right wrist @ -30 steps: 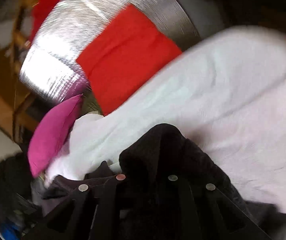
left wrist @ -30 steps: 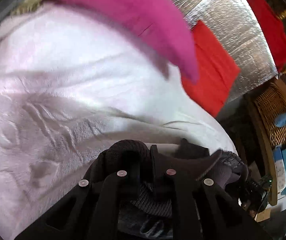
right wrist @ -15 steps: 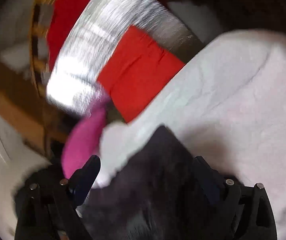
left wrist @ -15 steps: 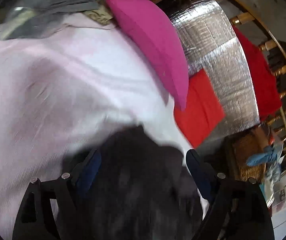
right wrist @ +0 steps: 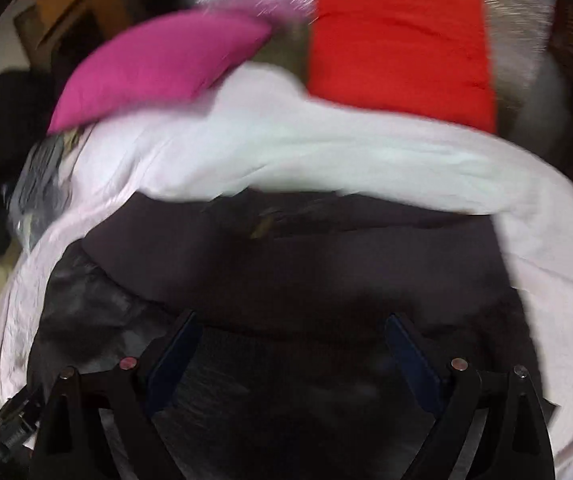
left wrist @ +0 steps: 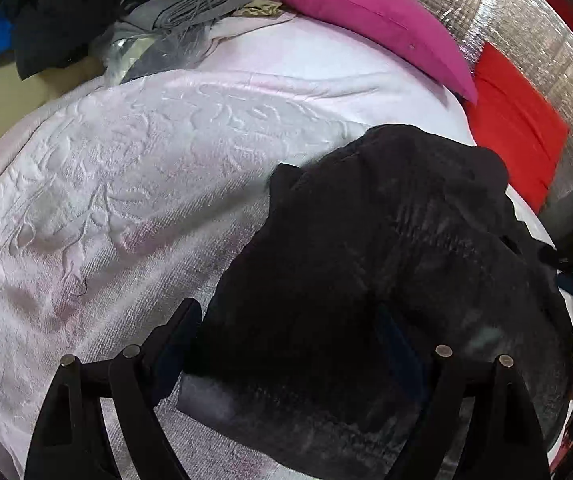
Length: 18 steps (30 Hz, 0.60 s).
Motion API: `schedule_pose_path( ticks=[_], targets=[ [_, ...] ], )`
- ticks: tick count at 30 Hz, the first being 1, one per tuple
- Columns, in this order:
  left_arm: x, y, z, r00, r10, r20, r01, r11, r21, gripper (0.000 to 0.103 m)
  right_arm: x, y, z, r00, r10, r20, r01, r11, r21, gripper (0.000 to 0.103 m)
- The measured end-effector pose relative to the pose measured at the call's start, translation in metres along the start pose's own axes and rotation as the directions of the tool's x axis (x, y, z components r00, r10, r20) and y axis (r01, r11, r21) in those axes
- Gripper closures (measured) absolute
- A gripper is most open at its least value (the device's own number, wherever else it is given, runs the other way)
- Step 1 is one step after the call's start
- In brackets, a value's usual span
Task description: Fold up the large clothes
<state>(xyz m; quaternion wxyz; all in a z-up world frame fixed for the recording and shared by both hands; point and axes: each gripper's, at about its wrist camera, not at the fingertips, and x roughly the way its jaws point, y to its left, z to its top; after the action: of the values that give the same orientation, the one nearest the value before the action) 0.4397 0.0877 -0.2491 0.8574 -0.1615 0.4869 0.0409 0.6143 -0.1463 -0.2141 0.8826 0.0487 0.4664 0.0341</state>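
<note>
Tongs of both hands, left (left wrist: 286, 344) and right (right wrist: 290, 344), are seen spread wide, nothing gripped. The dark garment (left wrist: 386, 260) lies released, crumpled on the pale bedspread (left wrist: 126, 200); folding is judged barely begun. Pillows lie beyond.

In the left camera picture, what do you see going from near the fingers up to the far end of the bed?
Black garment → pale pink blanket → pink pillow

Soft daylight, fisheye warp, right view blurred
</note>
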Motion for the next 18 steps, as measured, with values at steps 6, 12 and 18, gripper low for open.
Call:
schedule_pose_path(
  ticks=[6,12,18],
  targets=[
    [0.004,0.000,0.008,1.000,-0.026,-0.011,0.026,0.999,0.021,0.016,0.042,0.008,0.002,0.995,-0.099,-0.009,0.099,0.995,0.032,0.078],
    [-0.007,0.002,0.019,0.995,0.010,0.097,-0.014,0.999,0.043,0.016,0.049,-0.022,0.018,0.991,-0.132,0.015,0.127,0.976,0.176,0.088],
    [0.017,0.009,0.020,1.000,0.004,-0.023,-0.003,1.000,0.013,0.015,0.011,-0.061,-0.008,0.990,0.076,0.121,-0.113,0.935,0.337,0.085]
  ],
)
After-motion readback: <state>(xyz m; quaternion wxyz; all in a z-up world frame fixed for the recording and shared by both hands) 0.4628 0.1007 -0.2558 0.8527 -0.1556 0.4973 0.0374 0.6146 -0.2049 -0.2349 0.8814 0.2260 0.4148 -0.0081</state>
